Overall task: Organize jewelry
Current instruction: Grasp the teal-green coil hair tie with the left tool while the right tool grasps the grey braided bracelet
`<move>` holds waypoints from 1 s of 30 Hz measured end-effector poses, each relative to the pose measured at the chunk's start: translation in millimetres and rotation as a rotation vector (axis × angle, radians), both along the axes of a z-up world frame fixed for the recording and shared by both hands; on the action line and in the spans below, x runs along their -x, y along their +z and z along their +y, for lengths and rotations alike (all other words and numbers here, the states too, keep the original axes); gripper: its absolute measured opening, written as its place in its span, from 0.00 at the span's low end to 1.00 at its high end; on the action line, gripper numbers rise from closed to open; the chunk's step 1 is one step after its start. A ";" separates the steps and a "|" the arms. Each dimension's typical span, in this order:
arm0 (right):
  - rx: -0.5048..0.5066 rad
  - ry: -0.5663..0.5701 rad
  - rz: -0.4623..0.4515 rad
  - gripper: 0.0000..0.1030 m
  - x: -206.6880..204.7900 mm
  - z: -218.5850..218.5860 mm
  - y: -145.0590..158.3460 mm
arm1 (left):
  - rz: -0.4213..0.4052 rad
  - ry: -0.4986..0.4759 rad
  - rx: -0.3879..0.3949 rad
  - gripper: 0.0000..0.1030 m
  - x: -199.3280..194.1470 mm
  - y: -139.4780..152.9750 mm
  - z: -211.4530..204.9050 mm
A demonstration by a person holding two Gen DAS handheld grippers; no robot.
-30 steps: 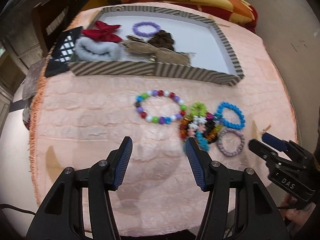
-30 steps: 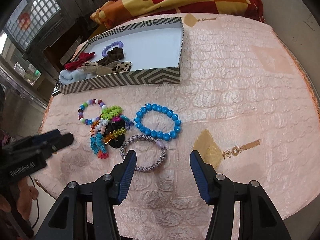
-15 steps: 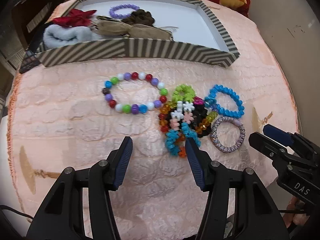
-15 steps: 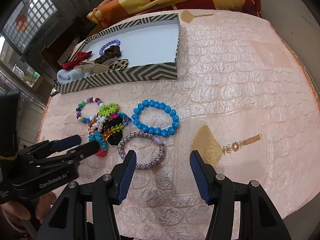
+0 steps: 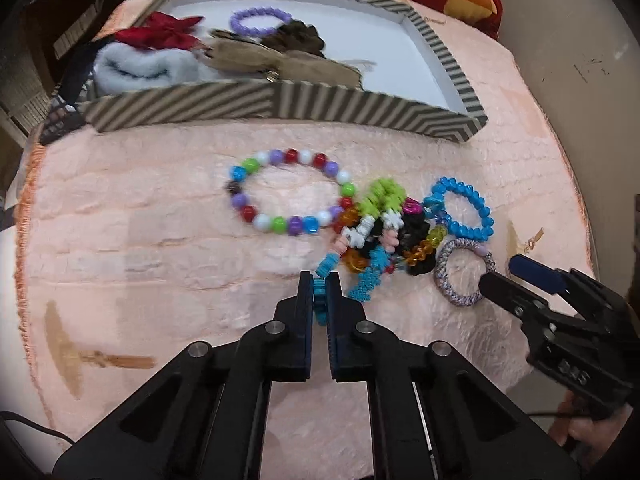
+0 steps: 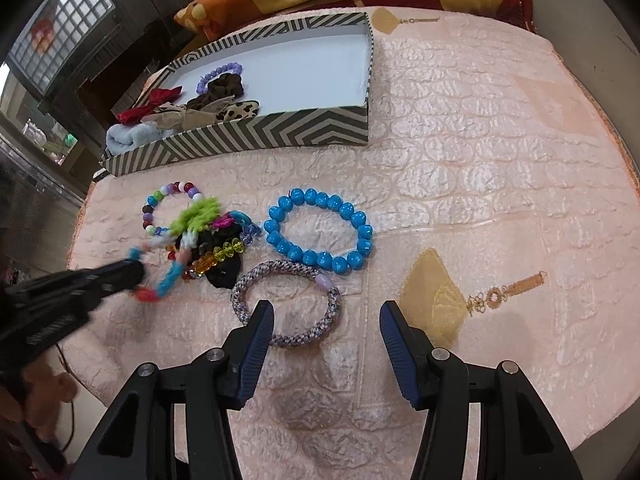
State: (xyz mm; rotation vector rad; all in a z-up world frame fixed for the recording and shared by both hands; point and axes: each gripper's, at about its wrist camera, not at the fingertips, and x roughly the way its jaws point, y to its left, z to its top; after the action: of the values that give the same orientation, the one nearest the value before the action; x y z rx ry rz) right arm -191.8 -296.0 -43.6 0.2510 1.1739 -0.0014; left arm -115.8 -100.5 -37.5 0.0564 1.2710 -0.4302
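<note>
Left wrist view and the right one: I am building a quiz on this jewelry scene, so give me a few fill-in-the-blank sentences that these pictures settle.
1. The left tongs are shut on a strand of ____ beads from the tangled pile of colourful beaded jewelry.
2. The purple beaded bracelet lies inside the ____-patterned box.
3. The right tongs stand ____, over the grey braided bracelet.
4. The bracelet of large blue round beads rests on the ____ tablecloth.

Missing words: turquoise; striped; open; pink
</note>
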 end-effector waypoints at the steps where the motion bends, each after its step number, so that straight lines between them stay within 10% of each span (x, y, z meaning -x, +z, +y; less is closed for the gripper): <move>1: 0.004 0.004 0.000 0.51 -1.1 1.4 -1.7 | -0.005 0.001 0.002 0.04 -1.5 3.7 6.7; 12: 0.001 -0.008 0.008 0.49 6.1 4.2 -6.6 | -0.105 0.059 0.035 0.04 -8.3 63.5 50.9; 19: 0.059 0.009 -0.013 0.07 3.2 3.7 -8.2 | -0.123 0.079 0.037 0.04 -7.4 79.7 62.9; 30: 0.029 -0.006 -0.098 0.07 9.5 -1.8 31.6 | -0.133 0.063 0.034 0.04 -8.7 91.9 60.1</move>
State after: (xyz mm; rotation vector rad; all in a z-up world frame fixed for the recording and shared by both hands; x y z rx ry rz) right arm -201.2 -297.8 -12.0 0.2267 1.0749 -0.0111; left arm -107.1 -40.4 54.3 0.0156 1.1313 -0.3877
